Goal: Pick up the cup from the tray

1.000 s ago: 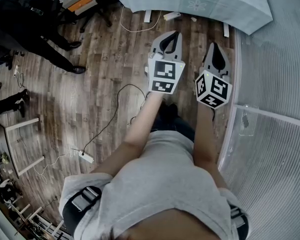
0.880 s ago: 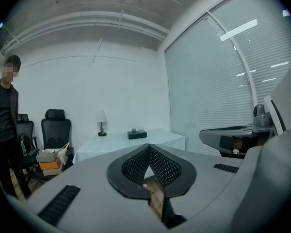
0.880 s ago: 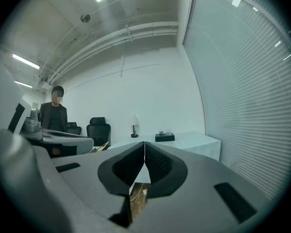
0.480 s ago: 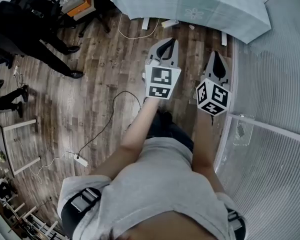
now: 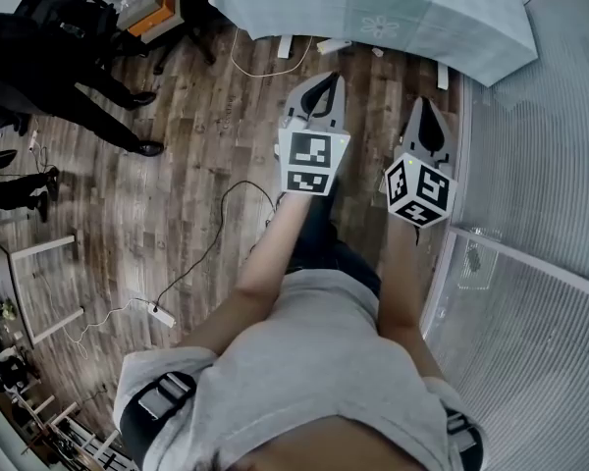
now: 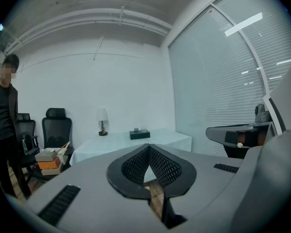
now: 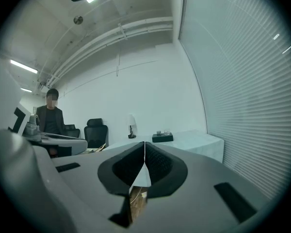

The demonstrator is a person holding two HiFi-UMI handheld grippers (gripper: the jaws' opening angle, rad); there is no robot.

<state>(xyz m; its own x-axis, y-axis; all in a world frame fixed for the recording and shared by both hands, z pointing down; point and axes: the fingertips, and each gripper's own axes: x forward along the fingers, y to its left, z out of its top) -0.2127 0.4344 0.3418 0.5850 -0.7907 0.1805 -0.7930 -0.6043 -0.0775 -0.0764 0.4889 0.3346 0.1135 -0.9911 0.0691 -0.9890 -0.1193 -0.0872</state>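
Both grippers are held side by side over the wooden floor, pointing at a table (image 5: 373, 8) covered with a pale teal cloth. My left gripper (image 5: 324, 78) is shut with nothing in it, its jaws meeting at their tips (image 6: 148, 145). My right gripper (image 5: 423, 103) is also shut and empty (image 7: 144, 142). Far off on the table stands a dark tray (image 6: 139, 134) (image 7: 162, 138) carrying two small cups (image 7: 159, 132). The tray is too far away to show in the head view.
A lamp (image 6: 103, 120) stands on the table left of the tray. A glass wall with blinds (image 5: 530, 214) runs along the right. An office chair (image 6: 56, 132), stacked boxes (image 6: 49, 162) and a standing person (image 6: 2, 125) are at the left. A cable and power strip (image 5: 167, 308) lie on the floor.
The table has come slightly nearer in the head view and the left gripper has drifted a little left. Both grippers stay shut.
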